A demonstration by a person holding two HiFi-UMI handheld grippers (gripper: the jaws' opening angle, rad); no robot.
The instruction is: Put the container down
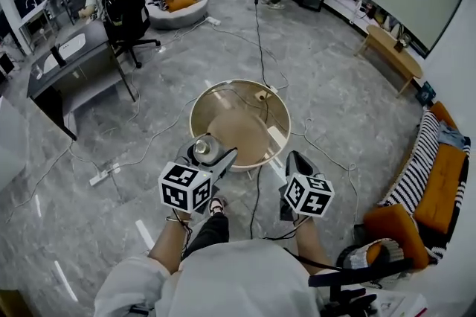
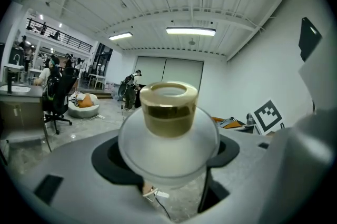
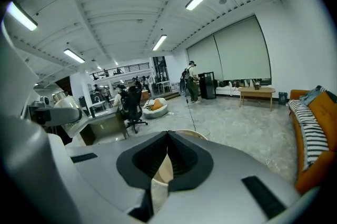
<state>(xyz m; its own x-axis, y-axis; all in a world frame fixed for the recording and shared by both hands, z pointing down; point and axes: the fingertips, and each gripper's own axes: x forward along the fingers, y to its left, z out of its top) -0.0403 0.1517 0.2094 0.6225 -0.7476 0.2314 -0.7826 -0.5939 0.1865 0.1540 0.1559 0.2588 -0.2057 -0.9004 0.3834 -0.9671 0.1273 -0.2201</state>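
Observation:
The container (image 2: 168,123) is a rounded frosted jar with a gold neck. My left gripper (image 2: 167,162) is shut on it, with the dark pads pressed against both sides of its body and the neck pointing upward. In the head view the container (image 1: 203,147) hangs at the near left rim of the round wooden table (image 1: 239,122), held by the left gripper (image 1: 204,158). My right gripper (image 1: 297,163) is near the table's front right edge. It is shut with nothing between its fingers, and in its own view the right gripper (image 3: 167,157) shows only a narrow slit with the table behind it.
Cables (image 1: 256,47) run over the grey floor and under the table. A black office chair (image 1: 128,10) and a desk (image 1: 71,66) stand at the back left, beside a beanbag (image 1: 177,3). An orange sofa (image 1: 439,181) lines the right wall, and a wooden bench (image 1: 390,51) is behind it.

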